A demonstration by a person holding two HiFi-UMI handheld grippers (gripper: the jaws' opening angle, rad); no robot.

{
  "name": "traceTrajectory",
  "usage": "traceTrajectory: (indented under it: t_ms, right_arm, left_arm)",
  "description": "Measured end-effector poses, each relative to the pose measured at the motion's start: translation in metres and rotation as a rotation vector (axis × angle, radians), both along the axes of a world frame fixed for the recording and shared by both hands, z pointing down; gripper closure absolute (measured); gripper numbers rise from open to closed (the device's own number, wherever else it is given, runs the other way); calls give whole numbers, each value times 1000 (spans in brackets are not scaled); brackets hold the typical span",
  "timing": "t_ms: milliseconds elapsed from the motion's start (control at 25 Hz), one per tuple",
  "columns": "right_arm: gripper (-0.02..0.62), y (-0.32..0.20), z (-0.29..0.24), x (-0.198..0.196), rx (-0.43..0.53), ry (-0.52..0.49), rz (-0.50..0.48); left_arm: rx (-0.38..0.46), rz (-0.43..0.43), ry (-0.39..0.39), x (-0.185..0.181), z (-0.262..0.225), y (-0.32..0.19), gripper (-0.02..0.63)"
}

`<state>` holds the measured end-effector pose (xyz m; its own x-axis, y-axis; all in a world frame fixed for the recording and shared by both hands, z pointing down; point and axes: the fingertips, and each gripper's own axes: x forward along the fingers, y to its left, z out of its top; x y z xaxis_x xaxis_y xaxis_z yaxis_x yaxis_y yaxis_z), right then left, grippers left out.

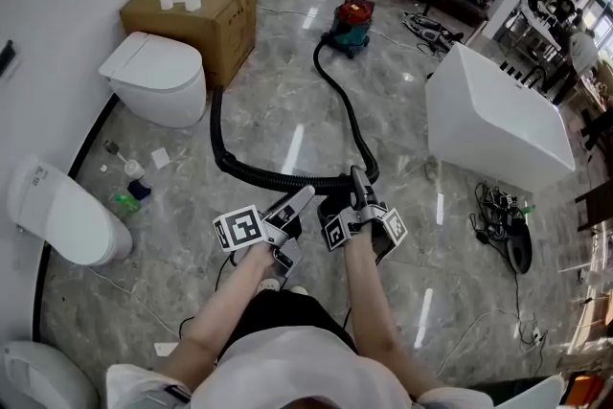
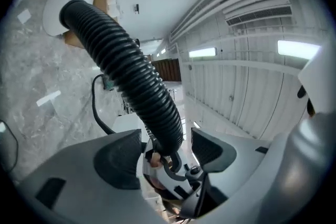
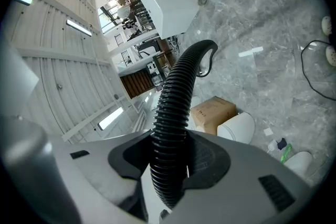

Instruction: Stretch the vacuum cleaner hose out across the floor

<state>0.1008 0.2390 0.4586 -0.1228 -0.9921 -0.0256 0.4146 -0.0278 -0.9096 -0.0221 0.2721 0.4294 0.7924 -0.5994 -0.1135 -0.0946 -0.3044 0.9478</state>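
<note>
Your right tongs (image 3: 170, 165) are clamped on the black ribbed hose (image 3: 176, 97); both pads press its sides, and it rises straight out between them. Your left tongs (image 2: 165, 152) stand apart. The hose passes through their gap, with clear space between it and the right pad, so they do not grip it.

Both tongs sit close together, just above the floor (image 1: 287, 124) in front of you, and both are at the low middle of the hose's run. The hose lies in a wide U rather than a straight line. From your left tongs it runs left across the floor, then bends away from you. Its free end points towards the gap between the white toilet (image 1: 153, 77) and the cardboard box (image 1: 206, 10). From your right tongs it hooks round in a tight bend and runs away from you in a loose S to the red and teal vacuum cleaner (image 1: 352, 22), well apart from your hands.

A white bathtub (image 1: 493, 115) stands to the right of that stretch, clear of the hose.
</note>
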Motion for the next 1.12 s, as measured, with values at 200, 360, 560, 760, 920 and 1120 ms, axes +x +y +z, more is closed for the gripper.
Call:
traceTrajectory:
  t_ms: [200,360,560,760,920,1120]
  right_arm:
    - [419,3,-4,-2,3,-11,-10]
    - [419,7,-2,-4,5,-27,-1]
    - [419,6,-11,-5,17,-40,-6]
    - [419,12,-1,-11,22,-49,-14]
    - [419,21,8,-13,21,-43,-26]
    - [419,26,12,-14,11,-64,-33]
  left_arm:
    - [-22,-43,77,3,-13,-8,325]
    - [-49,-82,92,5,-11,-13,325]
    - [-90,-139,137,7,-15,-25,325]
    - [-63,-153,171,-2,-13,-33,325]
    - [-24,-173,201,-12,-16,-35,327]
    - [-20,-178,224,-13,-19,-36,458]
